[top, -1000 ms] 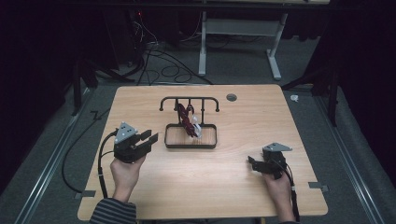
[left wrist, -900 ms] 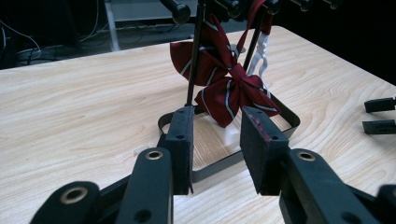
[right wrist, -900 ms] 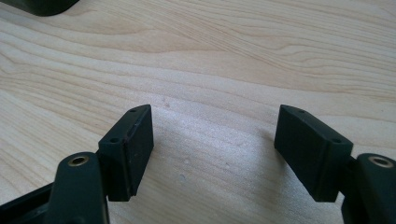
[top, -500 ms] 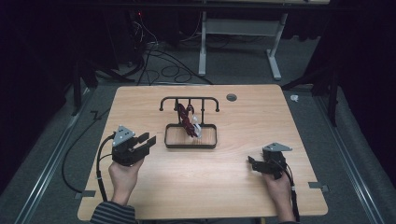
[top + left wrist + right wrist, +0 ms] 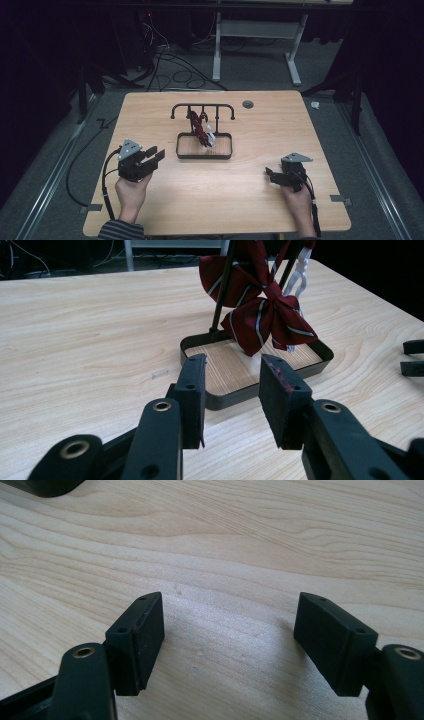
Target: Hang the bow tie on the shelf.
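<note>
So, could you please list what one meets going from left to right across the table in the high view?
Left gripper → black stand tray with the red striped bow ties hanging above it → right gripper.

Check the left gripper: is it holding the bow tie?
No, the left gripper is open and empty, short of the bow tie on the rack.
</note>
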Action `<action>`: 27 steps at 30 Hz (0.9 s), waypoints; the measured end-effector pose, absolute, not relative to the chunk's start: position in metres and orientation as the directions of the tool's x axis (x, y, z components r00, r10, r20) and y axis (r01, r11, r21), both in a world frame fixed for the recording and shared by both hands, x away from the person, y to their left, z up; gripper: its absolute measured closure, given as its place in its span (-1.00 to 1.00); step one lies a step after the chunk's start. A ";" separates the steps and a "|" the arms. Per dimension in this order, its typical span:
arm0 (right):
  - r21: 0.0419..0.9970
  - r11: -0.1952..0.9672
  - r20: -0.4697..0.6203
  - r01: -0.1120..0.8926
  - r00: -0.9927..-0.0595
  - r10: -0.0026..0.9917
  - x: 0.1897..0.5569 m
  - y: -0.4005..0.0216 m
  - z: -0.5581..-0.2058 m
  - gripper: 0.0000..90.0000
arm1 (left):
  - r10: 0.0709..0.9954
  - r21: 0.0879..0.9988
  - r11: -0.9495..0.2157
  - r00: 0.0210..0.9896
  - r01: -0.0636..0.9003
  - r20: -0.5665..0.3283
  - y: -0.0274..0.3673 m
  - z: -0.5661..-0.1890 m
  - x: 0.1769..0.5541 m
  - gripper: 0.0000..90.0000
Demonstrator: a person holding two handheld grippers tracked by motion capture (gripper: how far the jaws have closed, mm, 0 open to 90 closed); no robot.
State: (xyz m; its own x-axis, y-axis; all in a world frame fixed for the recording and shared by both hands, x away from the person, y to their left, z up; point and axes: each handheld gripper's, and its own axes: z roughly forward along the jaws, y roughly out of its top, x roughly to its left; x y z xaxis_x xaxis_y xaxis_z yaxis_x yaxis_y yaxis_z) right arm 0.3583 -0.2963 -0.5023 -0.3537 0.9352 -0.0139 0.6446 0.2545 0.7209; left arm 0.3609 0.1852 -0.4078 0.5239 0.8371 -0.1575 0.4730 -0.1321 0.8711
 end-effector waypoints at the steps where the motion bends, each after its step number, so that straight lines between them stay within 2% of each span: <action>1: 0.721 0.254 -0.014 0.645 -0.353 0.935 0.358 -0.296 -0.502 -0.35 | 0.837 0.871 -0.132 0.524 0.473 -0.158 0.185 -0.408 0.361 0.41; 27: 0.721 0.255 -0.014 0.645 -0.354 0.935 0.358 -0.296 -0.502 -0.34 | 0.853 0.857 -0.097 0.485 0.506 -0.190 0.198 -0.423 0.352 0.40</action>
State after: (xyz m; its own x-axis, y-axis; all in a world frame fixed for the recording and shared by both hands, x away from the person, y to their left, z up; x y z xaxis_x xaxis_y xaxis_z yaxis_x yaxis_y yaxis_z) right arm 0.3583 -0.2963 -0.5023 -0.3540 0.9351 -0.0138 0.6446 0.2547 0.7209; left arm 0.3517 0.1979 -0.4234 0.4855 0.8533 -0.1903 0.5058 -0.0966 0.8572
